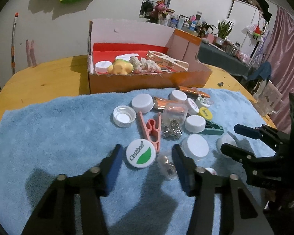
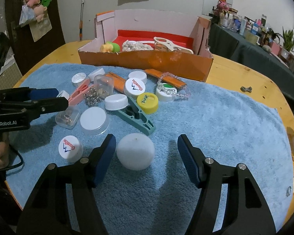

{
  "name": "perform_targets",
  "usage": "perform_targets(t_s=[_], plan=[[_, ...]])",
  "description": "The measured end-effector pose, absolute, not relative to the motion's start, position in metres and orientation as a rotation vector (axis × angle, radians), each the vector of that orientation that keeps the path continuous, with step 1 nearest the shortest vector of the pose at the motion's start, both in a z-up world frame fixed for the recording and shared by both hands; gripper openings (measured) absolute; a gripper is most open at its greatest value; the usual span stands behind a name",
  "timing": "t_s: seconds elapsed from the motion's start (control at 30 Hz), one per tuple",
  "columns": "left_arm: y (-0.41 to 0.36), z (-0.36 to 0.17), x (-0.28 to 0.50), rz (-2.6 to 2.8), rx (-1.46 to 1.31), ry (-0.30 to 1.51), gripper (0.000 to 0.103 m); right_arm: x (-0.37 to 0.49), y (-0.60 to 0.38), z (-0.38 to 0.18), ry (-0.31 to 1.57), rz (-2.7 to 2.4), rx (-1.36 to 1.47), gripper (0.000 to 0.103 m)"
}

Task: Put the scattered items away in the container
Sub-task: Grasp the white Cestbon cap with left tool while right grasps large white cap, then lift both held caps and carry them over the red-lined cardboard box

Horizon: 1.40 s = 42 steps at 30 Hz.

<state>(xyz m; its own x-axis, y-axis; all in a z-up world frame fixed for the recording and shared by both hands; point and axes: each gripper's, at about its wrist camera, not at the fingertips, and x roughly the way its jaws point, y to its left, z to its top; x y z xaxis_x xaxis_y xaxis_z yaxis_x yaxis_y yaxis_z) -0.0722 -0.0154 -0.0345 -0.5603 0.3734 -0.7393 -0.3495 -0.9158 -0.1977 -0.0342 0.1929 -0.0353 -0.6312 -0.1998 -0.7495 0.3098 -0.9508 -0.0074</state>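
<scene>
Your right tool (image 2: 146, 149) is spread wide around a round, fuzzy white ball (image 2: 135, 151) on the soft blue towel (image 2: 225, 127). Your left tool (image 1: 146, 157) is spread over a flat white cap (image 1: 140, 153). The cardboard box (image 2: 147, 62) sits at the worktop's far edge.

A lived-in home room: wooden table (image 2: 235, 72), pink curtain (image 1: 284, 58), potted plant (image 1: 224, 29), plush toys (image 2: 34, 2) hanging on a door.

Caps (image 1: 142, 103) and pegs (image 1: 151, 130) lie on towel (image 2: 225, 129); box (image 2: 147, 62) stands behind it
</scene>
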Motion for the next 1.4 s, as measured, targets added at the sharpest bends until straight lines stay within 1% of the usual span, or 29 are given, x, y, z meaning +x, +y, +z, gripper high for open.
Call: perform_targets(t_s=[0.03, 0.13, 0.2, 0.23, 0.3, 0.37, 0.5, 0.8, 1.03, 1.4], plan=[[-0.016, -0.034, -0.072, 2.459, -1.175, -0.046, 0.048, -0.034, 0.193, -0.036, 0.199, -2.597, 1.172, 0.064], [-0.018, -0.034, -0.072, 2.465, -1.174, -0.039, 0.038, -0.034, 0.19, -0.036, 0.212, -2.594, 1.17, 0.064], [-0.019, -0.034, -0.073, 2.464, -1.176, -0.041, 0.037, -0.034, 0.189, -0.036, 0.216, -2.59, 1.17, 0.064], [-0.021, -0.035, -0.073, 2.465, -1.178, -0.047, 0.034, -0.034, 0.189, -0.037, 0.218, -2.588, 1.171, 0.063], [-0.023, -0.035, -0.072, 2.466, -1.178, -0.052, 0.034, -0.035, 0.188, -0.038, 0.225, -2.584, 1.179, 0.053], [-0.022, -0.034, -0.07, 2.475, -1.172, -0.046, 0.034, -0.036, 0.187, -0.041, 0.218, -2.569, 1.195, 0.039], [-0.019, -0.033, -0.065, 2.494, -1.156, -0.02, 0.034, -0.033, 0.185, -0.04, 0.239, -2.573, 1.179, 0.038], [-0.021, -0.022, -0.064, 2.516, -1.118, -0.044, 0.034, -0.028, 0.193, -0.018, 0.169, -2.591, 1.115, 0.038], [-0.02, -0.006, -0.064, 2.538, -1.069, -0.06, 0.034, -0.03, 0.195, -0.004, 0.157, -2.601, 1.079, 0.038], [-0.011, 0.023, -0.071, 2.57, -0.991, -0.044, 0.034, -0.04, 0.189, 0.025, 0.187, -2.613, 0.996, 0.038]])
